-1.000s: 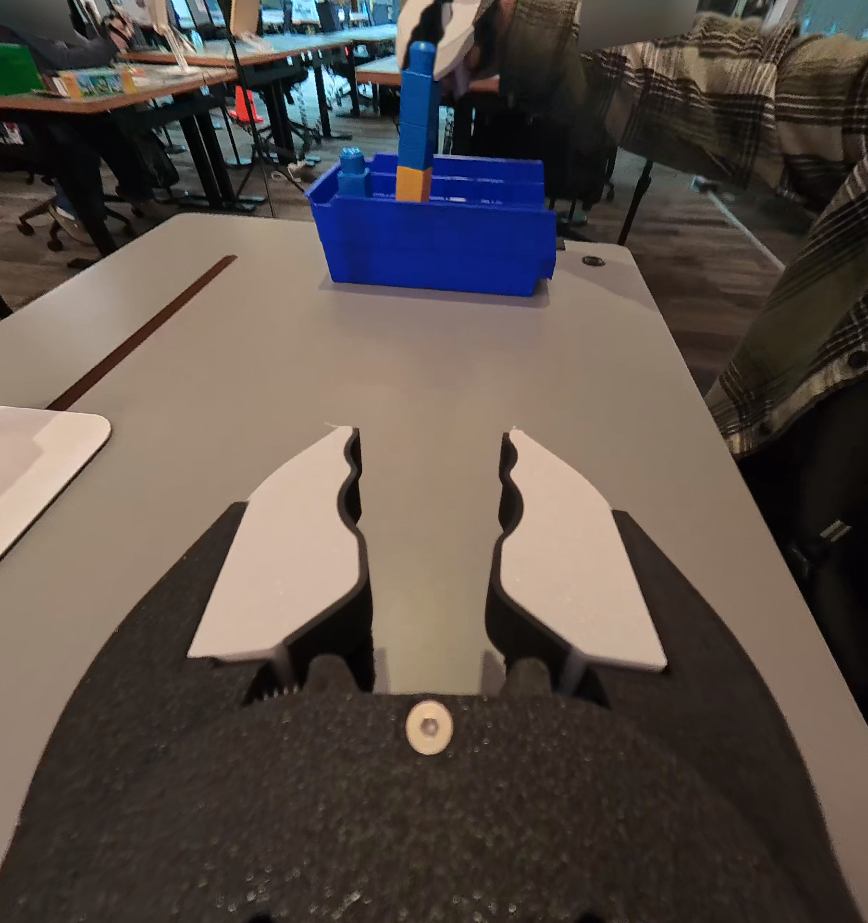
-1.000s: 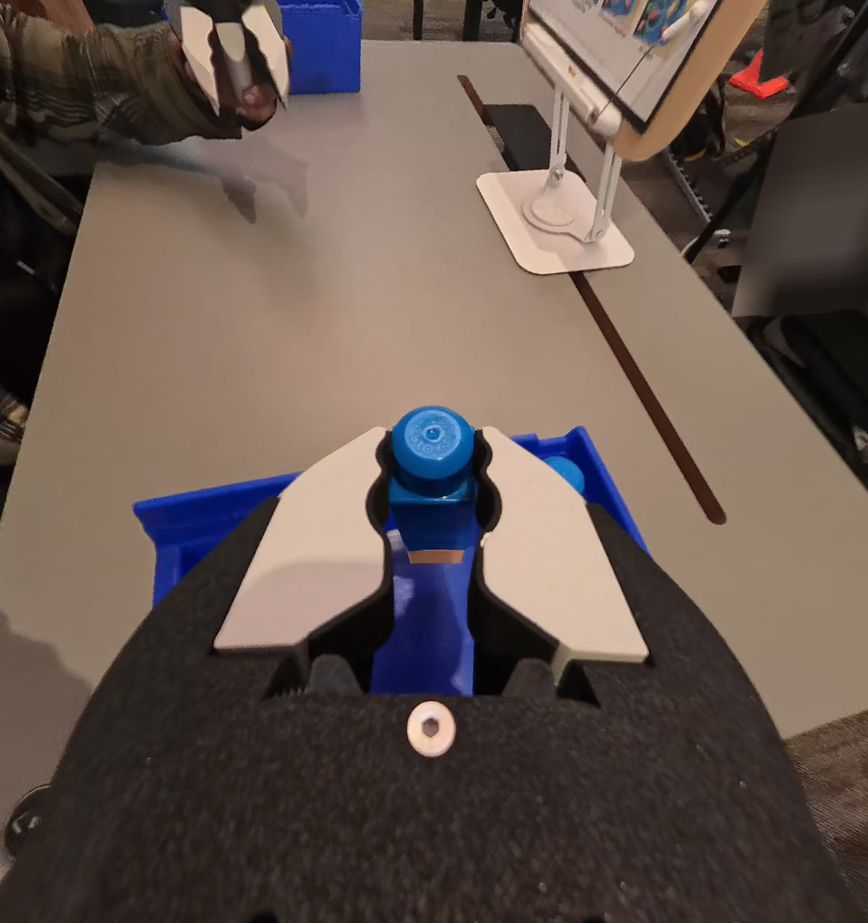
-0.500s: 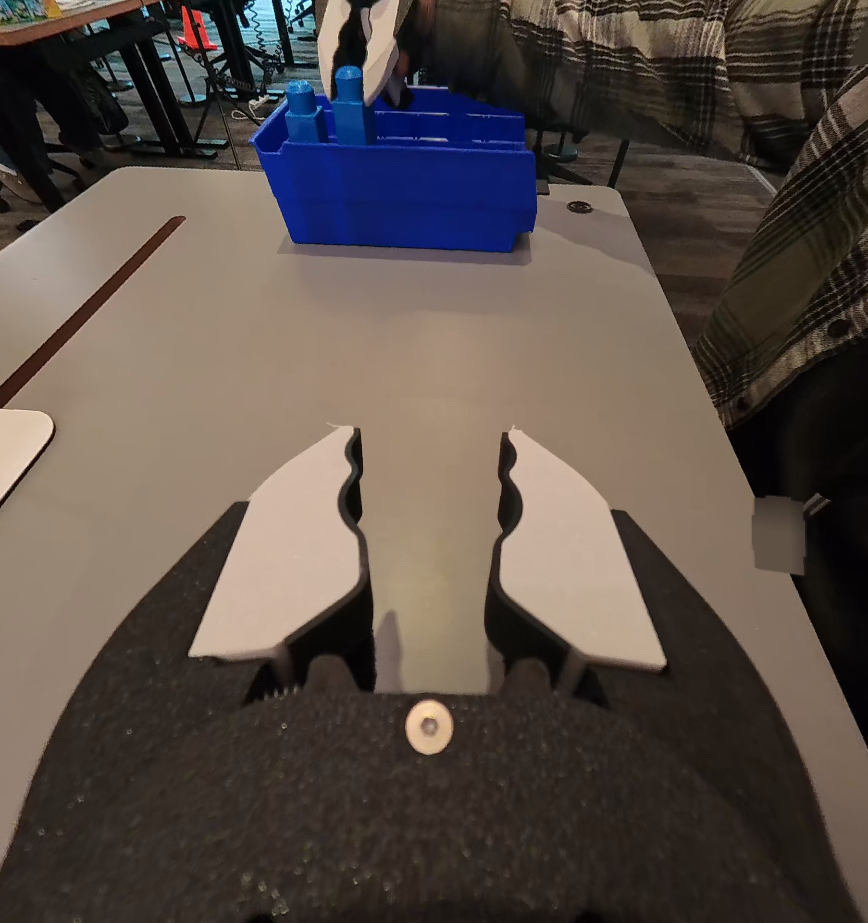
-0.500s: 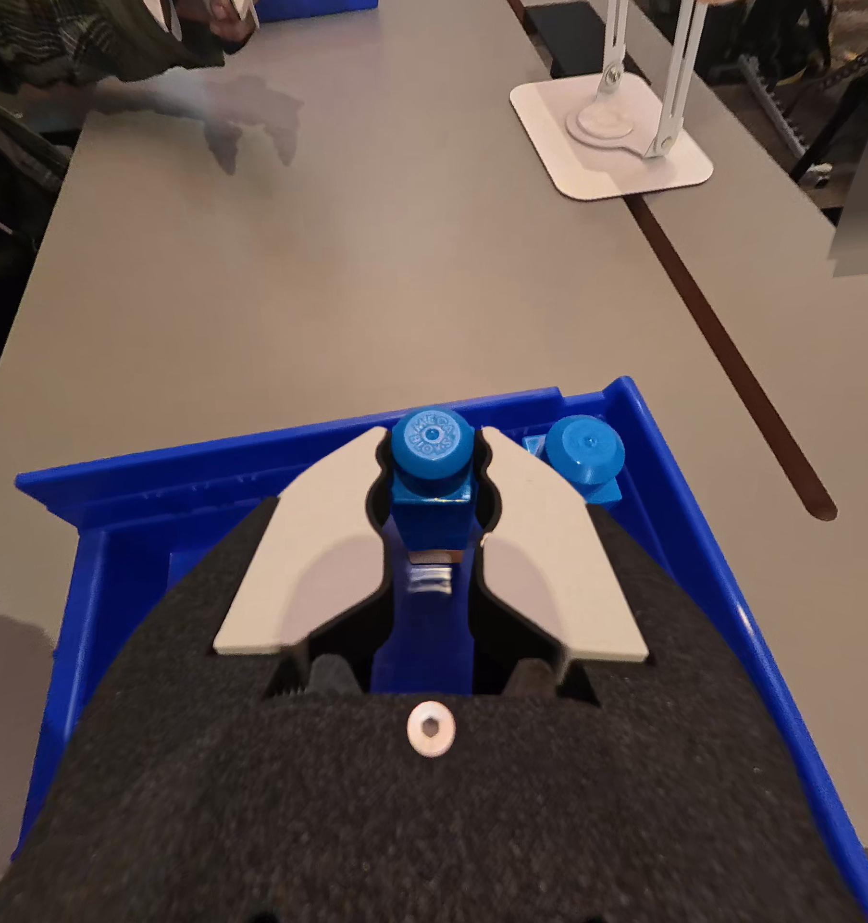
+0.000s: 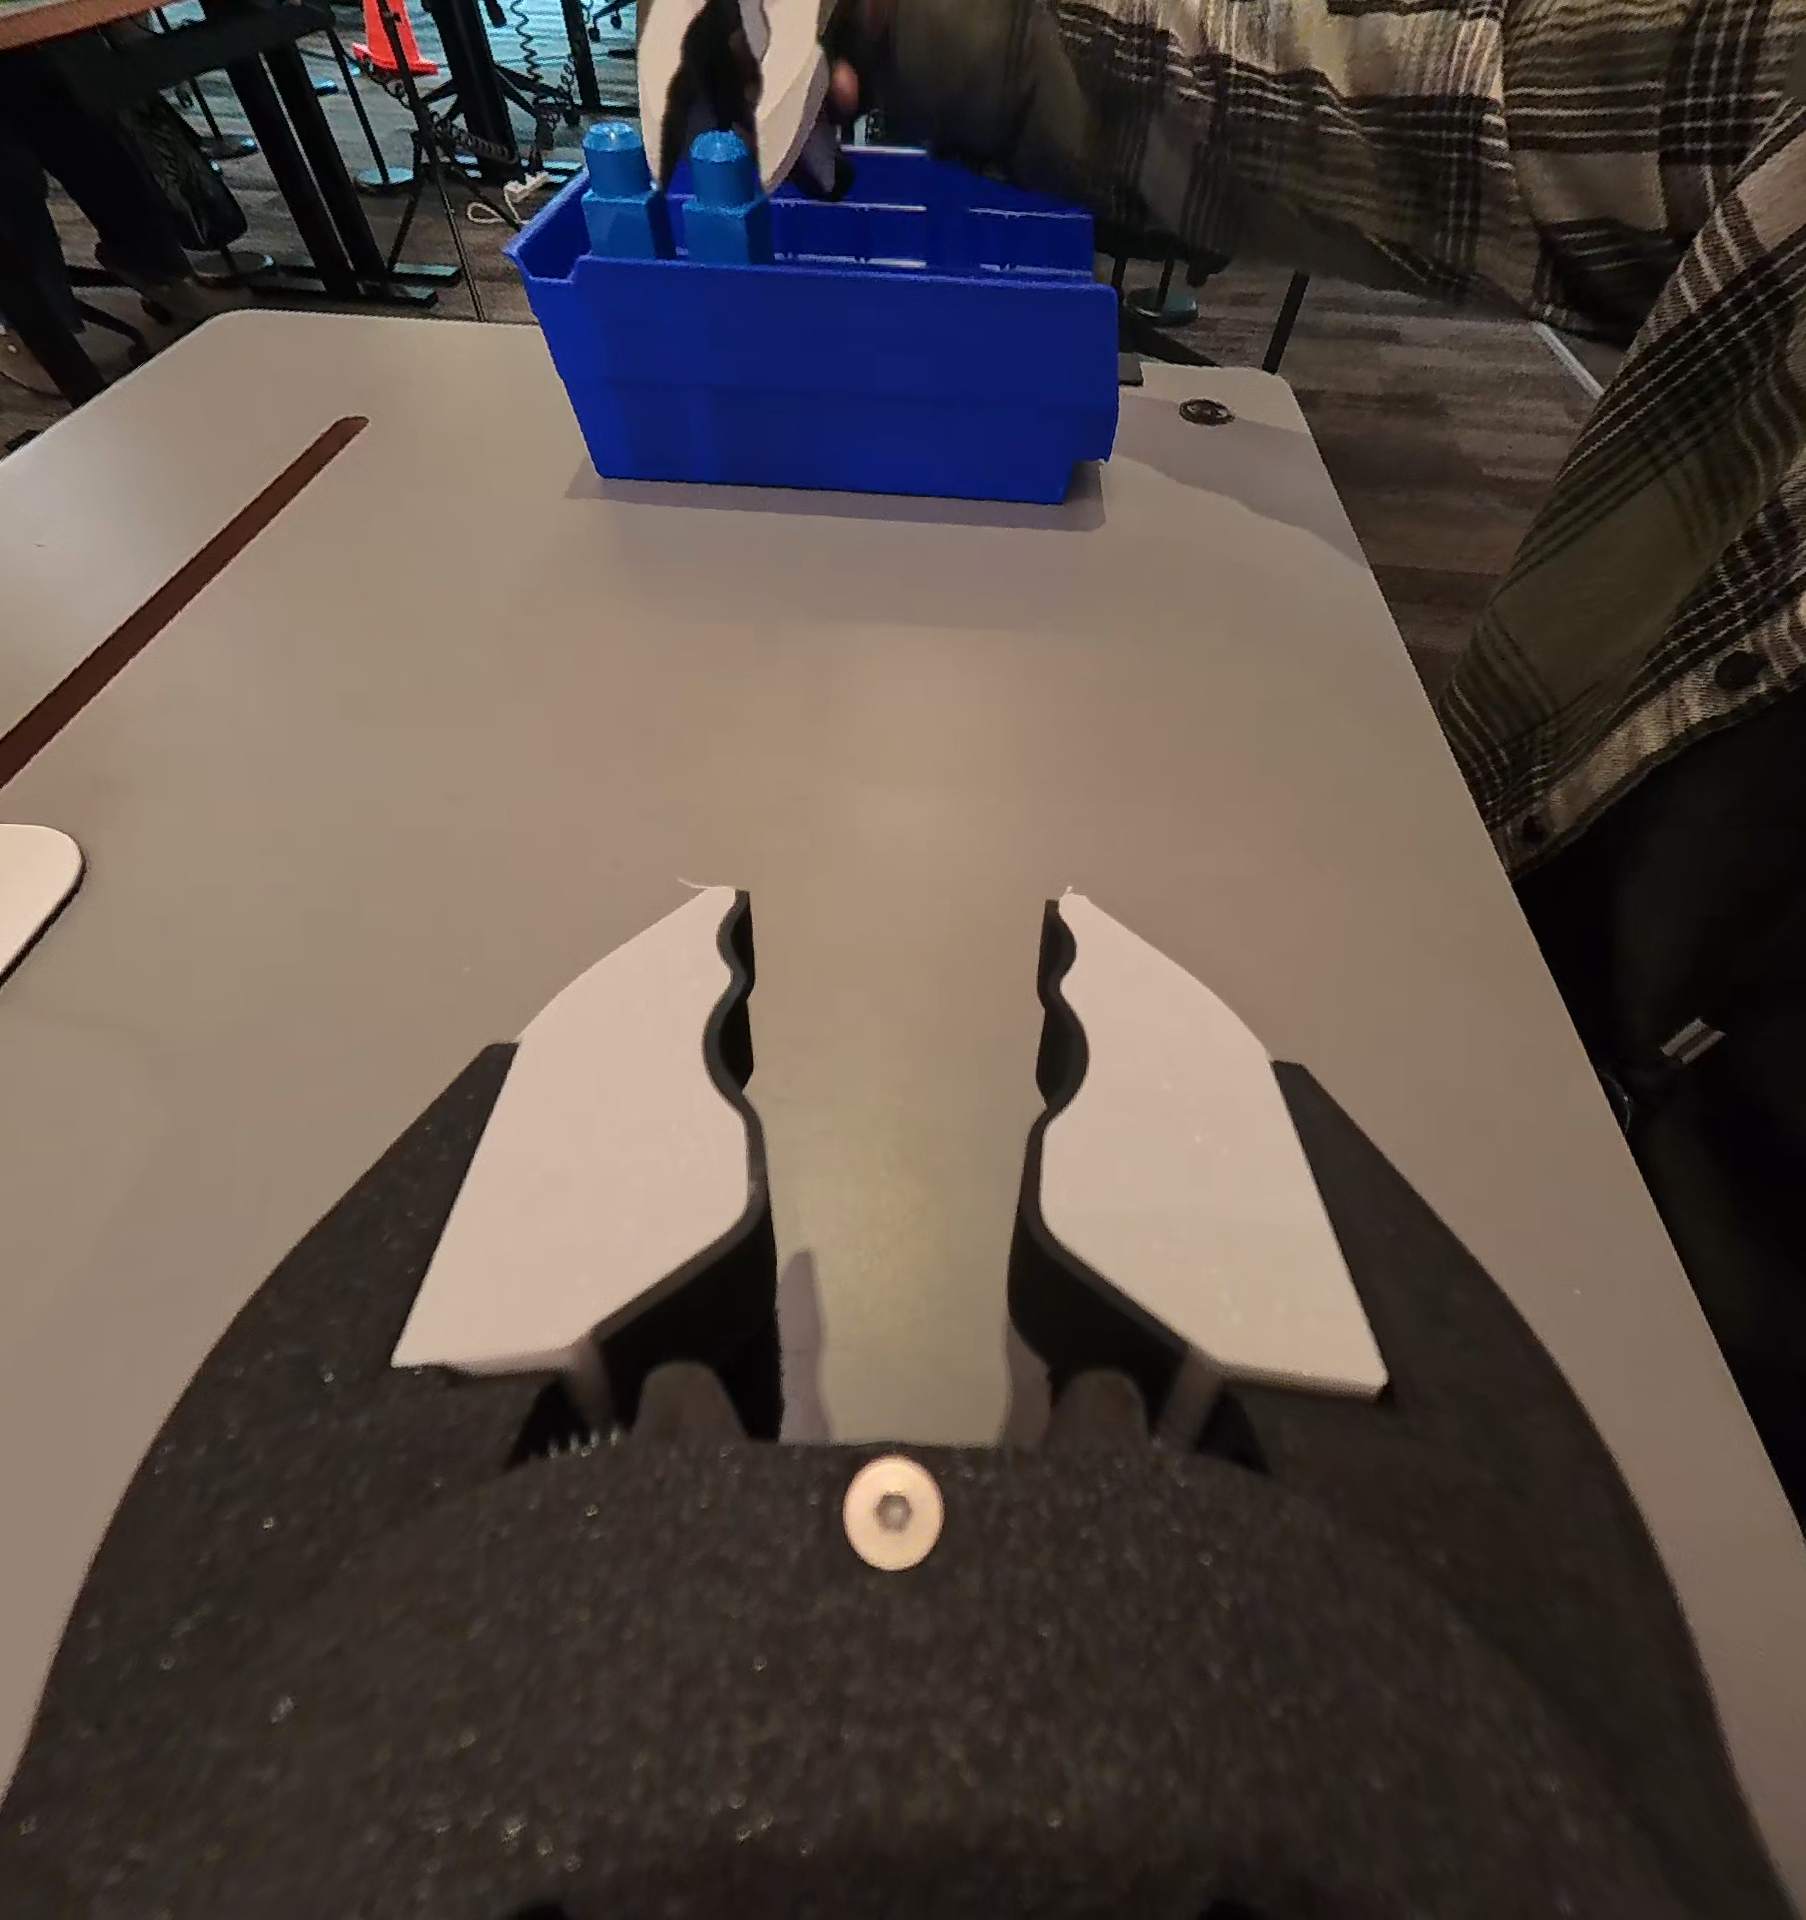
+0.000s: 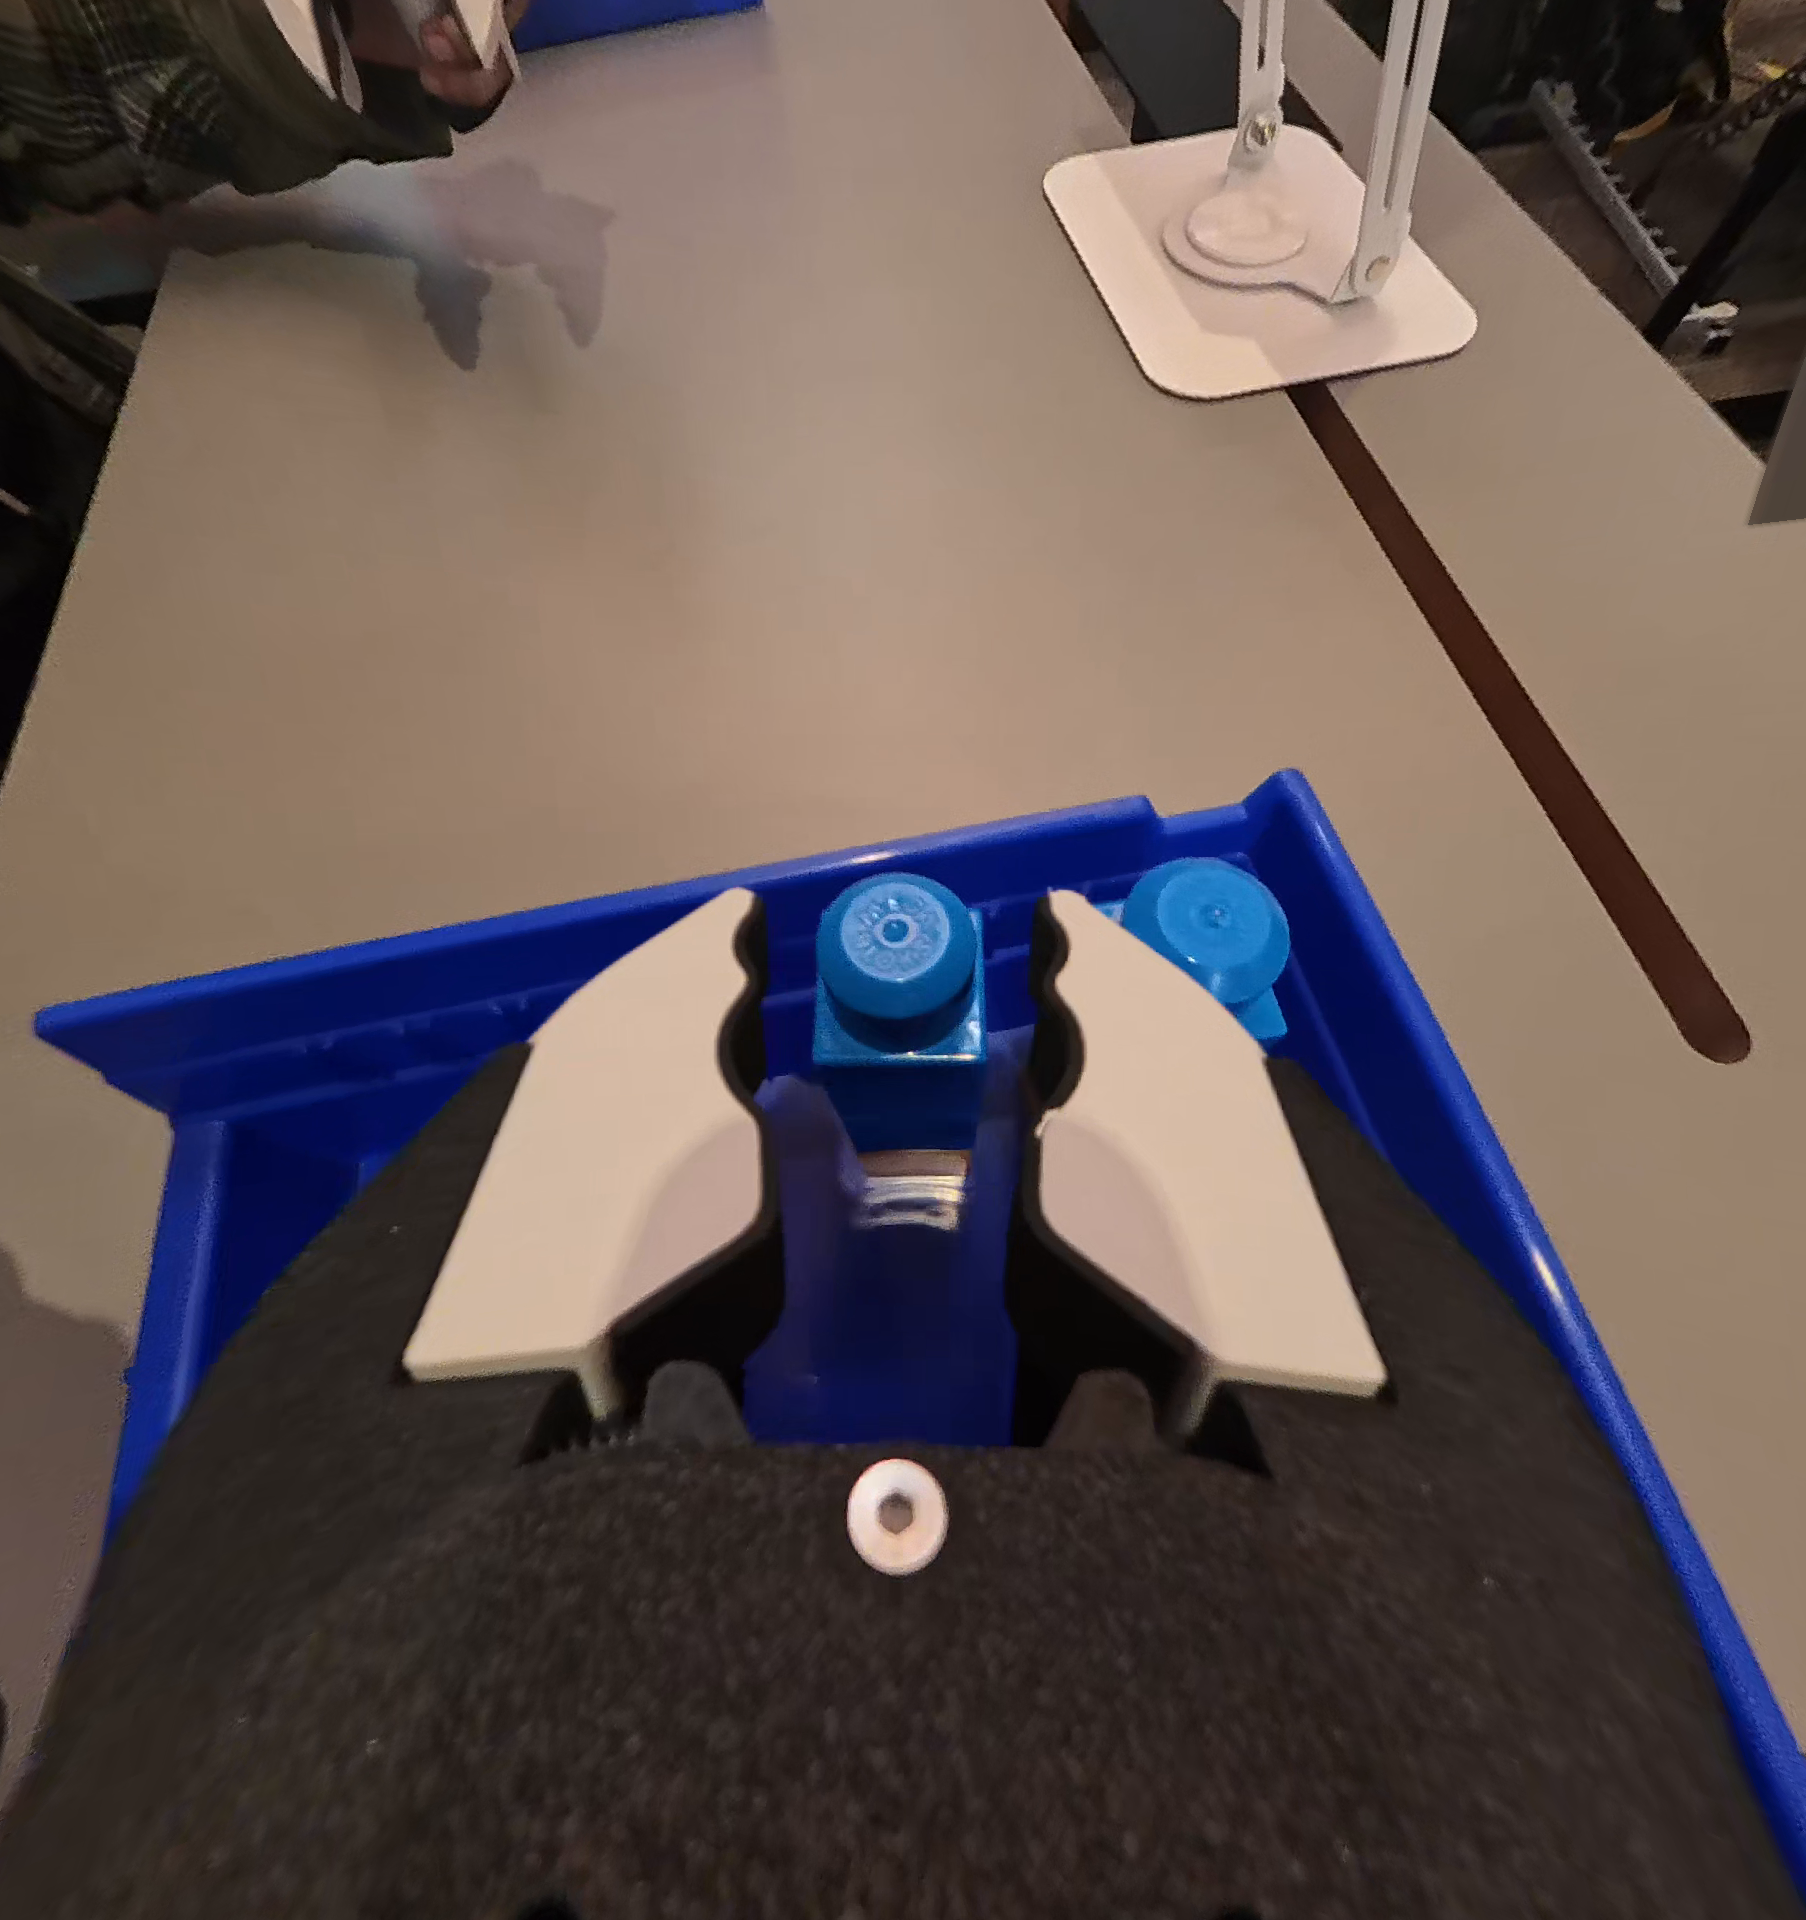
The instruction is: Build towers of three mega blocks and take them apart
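My right gripper is open over the blue bin. A tower of mega blocks with a blue top block stands upright between its pads, with a gap on each side. A second blue block stack stands beside it in the bin's corner. In the left wrist view the bin sits at the table's far end, both stacks rise from it, and the right gripper hangs above them. My left gripper is open and empty over the bare grey table.
A white stand base sits on the table at the far right of the right wrist view, beside a dark slot. A person in a plaid shirt stands along the table's right edge. Another blue bin shows far off. Left tips to right tips: about 40 centimeters. From the right gripper's tips to the dark slot is close to 25 centimeters. The left camera catches it too, in the left wrist view.
My right gripper lowered the tower into the bin, then opened and let it go. My left gripper stayed open and empty, shifting little.
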Available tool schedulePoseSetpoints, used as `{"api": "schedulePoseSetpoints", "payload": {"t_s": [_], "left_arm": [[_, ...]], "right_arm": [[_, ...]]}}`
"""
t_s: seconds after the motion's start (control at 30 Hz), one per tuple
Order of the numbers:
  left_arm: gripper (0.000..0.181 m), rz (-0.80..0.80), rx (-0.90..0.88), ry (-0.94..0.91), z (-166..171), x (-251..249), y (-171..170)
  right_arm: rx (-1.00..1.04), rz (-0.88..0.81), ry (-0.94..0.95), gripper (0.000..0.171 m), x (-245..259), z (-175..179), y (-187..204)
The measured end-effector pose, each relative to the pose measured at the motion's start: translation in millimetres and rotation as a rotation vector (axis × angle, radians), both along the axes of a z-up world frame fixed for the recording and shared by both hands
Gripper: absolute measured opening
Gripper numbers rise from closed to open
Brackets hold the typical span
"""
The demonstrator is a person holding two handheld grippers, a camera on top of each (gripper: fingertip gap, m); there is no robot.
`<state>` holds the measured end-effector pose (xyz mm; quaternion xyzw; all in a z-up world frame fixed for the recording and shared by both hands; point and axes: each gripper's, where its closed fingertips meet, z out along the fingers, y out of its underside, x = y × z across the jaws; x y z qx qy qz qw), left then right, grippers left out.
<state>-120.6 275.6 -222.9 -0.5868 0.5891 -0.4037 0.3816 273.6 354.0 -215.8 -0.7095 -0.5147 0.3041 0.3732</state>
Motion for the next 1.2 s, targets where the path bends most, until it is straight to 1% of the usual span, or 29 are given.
{"api": "schedulePoseSetpoints", "payload": {"t_s": [0.13, 0.2, 0.27, 0.33, 0.4, 0.5, 0.57, 0.67, 0.77, 0.87, 0.93, 1.07, 1.2], "left_arm": [[0.053, 0.014, 0.008, -0.016, 4, -2, 1], [0.055, 0.027, 0.013, -0.023, 6, -5, 1], [0.058, 0.048, 0.019, -0.033, 8, -9, 2], [0.060, 0.071, 0.024, -0.043, 11, -16, 3], [0.061, 0.094, 0.039, -0.063, 16, -25, 4], [0.063, 0.144, 0.055, -0.094, 26, -43, 6], [0.063, 0.173, 0.060, -0.114, 33, -57, 7], [0.063, 0.218, 0.076, -0.141, 46, -80, 5], [0.063, 0.265, 0.090, -0.152, 55, -105, 0], [0.063, 0.315, 0.107, -0.158, 65, -134, -7], [0.063, 0.342, 0.119, -0.161, 71, -154, -13], [0.063, 0.432, 0.186, -0.118, 83, -205, -19], [0.062, 0.610, 0.295, 0.026, 100, -292, -7]], "right_arm": [[0.021, -0.025, 0.001, 0.061, 3, 18, -3], [0.050, -0.057, 0.003, 0.068, 4, 33, -3], [0.104, -0.126, 0.008, 0.082, 5, 56, -3], [0.163, -0.194, 0.017, 0.084, 3, 83, -6], [0.219, -0.271, 0.013, 0.091, -3, 108, -12], [0.271, -0.364, 0.051, 0.094, -23, 145, -28], [0.275, -0.420, 0.069, 0.094, -40, 161, -42], [0.275, -0.513, 0.078, 0.093, -66, 170, -61], [0.255, -0.574, 0.122, 0.089, -95, 166, -79], [0.222, -0.616, 0.186, 0.083, -124, 151, -93], [0.191, -0.610, 0.214, 0.078, -146, 135, -102], [0.145, -0.589, 0.250, 0.077, -192, 95, -116], [0.078, -0.561, 0.212, 0.078, -230, 46, -129]]}}
